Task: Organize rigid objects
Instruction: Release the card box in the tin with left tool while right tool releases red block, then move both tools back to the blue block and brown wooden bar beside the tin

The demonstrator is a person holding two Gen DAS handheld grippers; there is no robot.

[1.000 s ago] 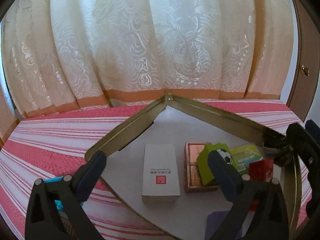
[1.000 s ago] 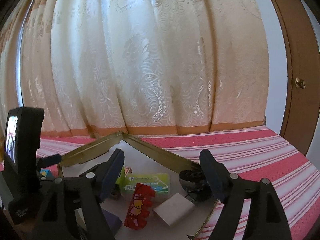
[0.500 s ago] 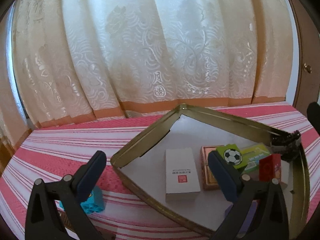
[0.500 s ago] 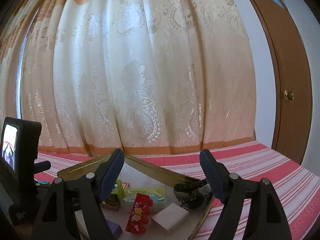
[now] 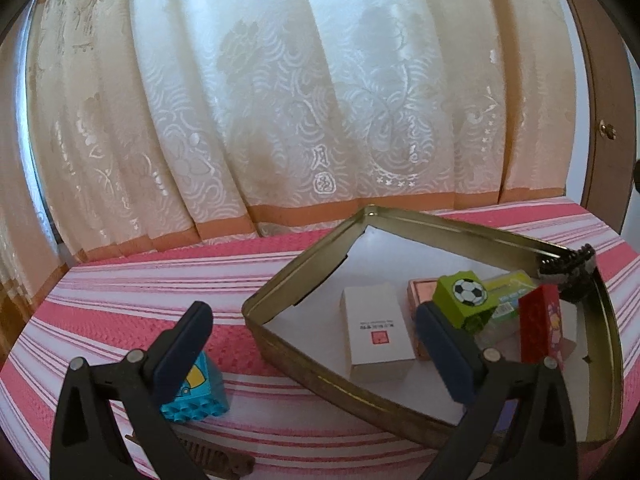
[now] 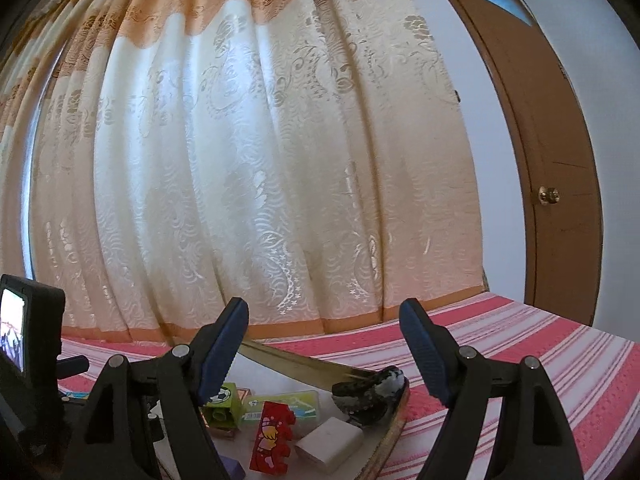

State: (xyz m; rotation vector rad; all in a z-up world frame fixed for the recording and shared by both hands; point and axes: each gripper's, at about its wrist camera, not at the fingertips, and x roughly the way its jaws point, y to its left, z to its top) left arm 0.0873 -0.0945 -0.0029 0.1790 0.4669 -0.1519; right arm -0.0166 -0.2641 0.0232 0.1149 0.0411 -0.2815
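A gold-rimmed tray (image 5: 280, 344) lies on the pink striped cloth. It holds a white box (image 5: 376, 332), a green football brick (image 5: 464, 300), a red puzzle-shaped piece (image 5: 540, 328), a copper box (image 5: 418, 292), a clear green-labelled case (image 5: 510, 292) and a black bristly item (image 5: 568, 268). A blue brick (image 5: 196, 392) sits outside the tray, just behind my left finger. My left gripper (image 5: 316, 348) is open and holds nothing. My right gripper (image 6: 324, 344) is open and level above the tray (image 6: 304, 364), over the red piece (image 6: 272, 436) and a white block (image 6: 328, 444).
A pale patterned curtain (image 5: 300, 100) hangs along the far edge of the cloth. A brown door (image 6: 552, 184) stands at the right. A brown wooden piece (image 5: 216, 458) lies near the front edge. The left gripper's camera body (image 6: 24, 340) is at the left.
The left gripper has drawn left and back, so the tray slid right in its view and the blue brick appeared. The right gripper has tilted up towards the curtain. Both stayed open.
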